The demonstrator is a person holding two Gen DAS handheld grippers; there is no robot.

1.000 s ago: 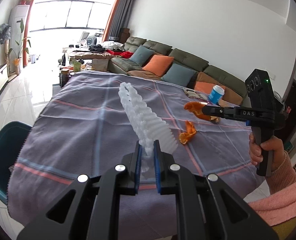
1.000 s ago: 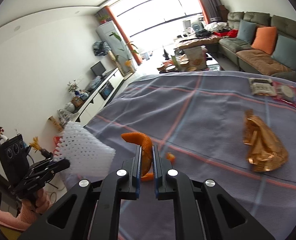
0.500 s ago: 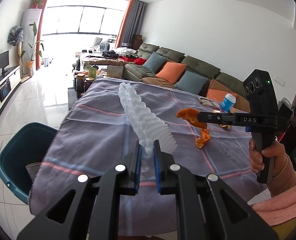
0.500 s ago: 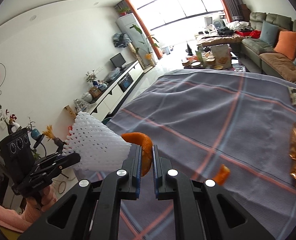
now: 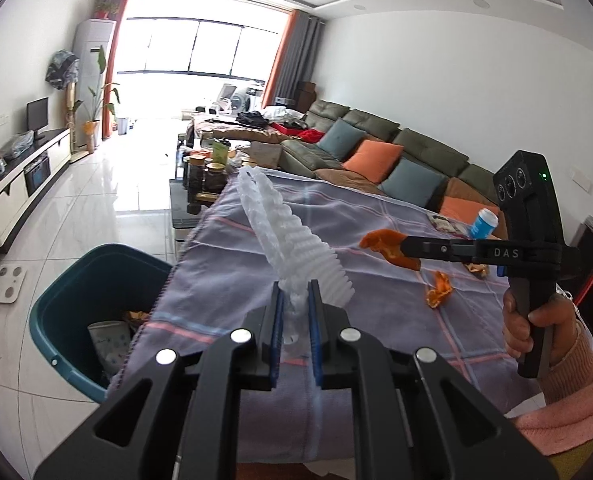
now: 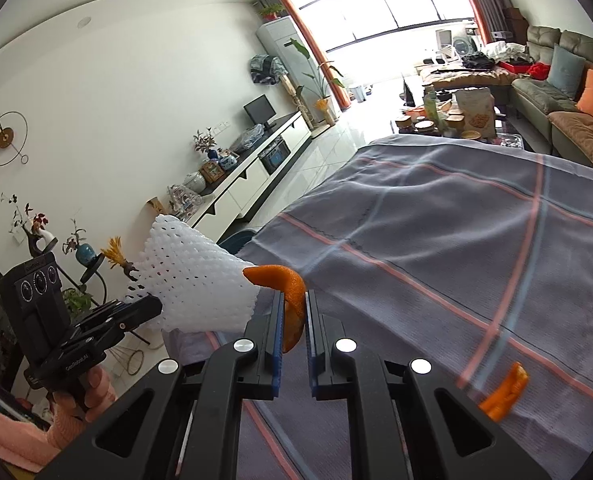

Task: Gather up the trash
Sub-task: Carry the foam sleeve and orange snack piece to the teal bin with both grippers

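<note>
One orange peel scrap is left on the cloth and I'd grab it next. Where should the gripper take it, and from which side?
The loose peel lies curled on the cloth, edges standing up. Come from above and pinch across the raised curl, probably its upper end. Flat parts offer the pads no purchase.

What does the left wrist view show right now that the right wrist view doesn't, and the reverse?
Only the left wrist view shows inside the teal plastic bin and a blue can. Only the right wrist view shows the round wall clock. Both show the left gripper shut on the white foam fruit net, the right gripper shut on the curled orange peel, and a loose orange peel scrap.
</note>
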